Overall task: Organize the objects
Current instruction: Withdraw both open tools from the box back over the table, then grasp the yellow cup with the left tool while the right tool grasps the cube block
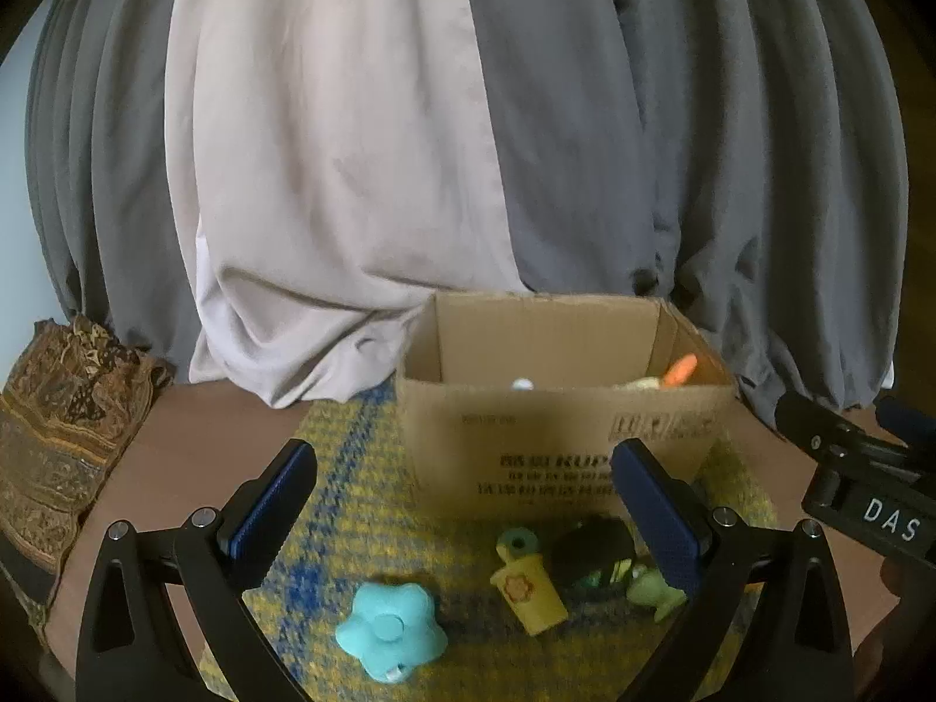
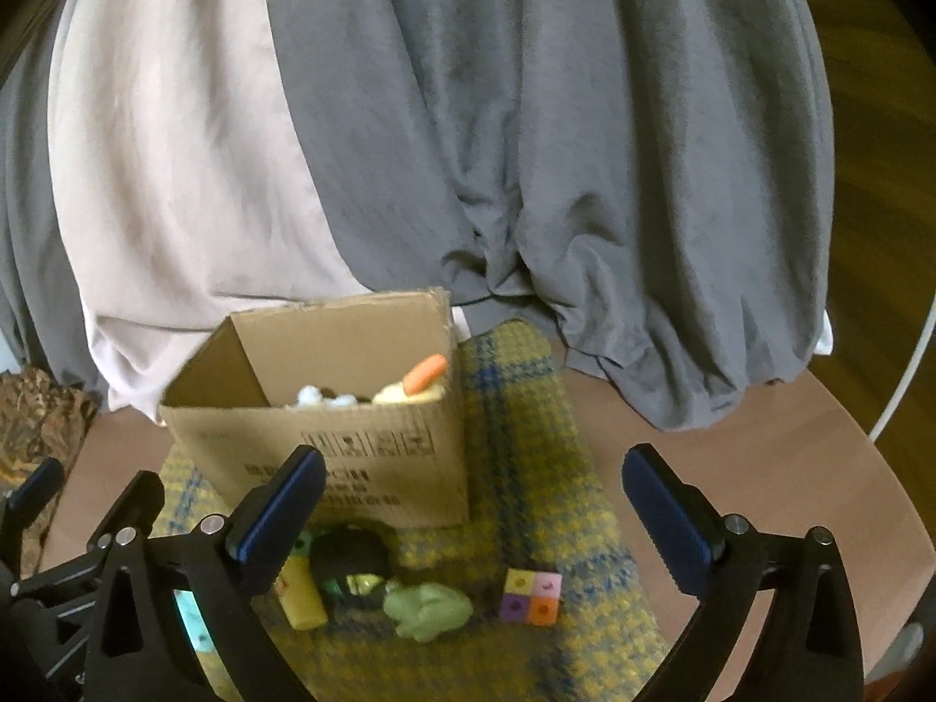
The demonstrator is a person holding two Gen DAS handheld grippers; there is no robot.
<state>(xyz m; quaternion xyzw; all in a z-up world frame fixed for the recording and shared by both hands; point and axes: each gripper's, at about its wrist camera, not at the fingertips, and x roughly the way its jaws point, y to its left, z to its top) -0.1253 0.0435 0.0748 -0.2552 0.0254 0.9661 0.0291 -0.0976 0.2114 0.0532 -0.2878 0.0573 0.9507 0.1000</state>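
Observation:
An open cardboard box (image 1: 561,444) stands on a yellow-and-blue checked mat (image 1: 351,468), with an orange carrot toy (image 1: 681,370) and other toys inside. In front of it lie a turquoise flower toy (image 1: 389,629), a yellow toy (image 1: 526,585), a dark round toy (image 1: 594,550) and a green frog toy (image 1: 655,588). My left gripper (image 1: 468,497) is open and empty above these toys. My right gripper (image 2: 474,503) is open and empty, above the frog (image 2: 427,608) and a multicoloured cube (image 2: 531,595). The box (image 2: 327,456) is ahead to its left.
Grey and pale pink curtains (image 1: 409,146) hang just behind the box. A patterned brown cloth (image 1: 64,427) lies at the table's left edge. The right gripper's body (image 1: 860,479) shows at the right of the left wrist view. Bare brown tabletop (image 2: 731,439) lies right of the mat.

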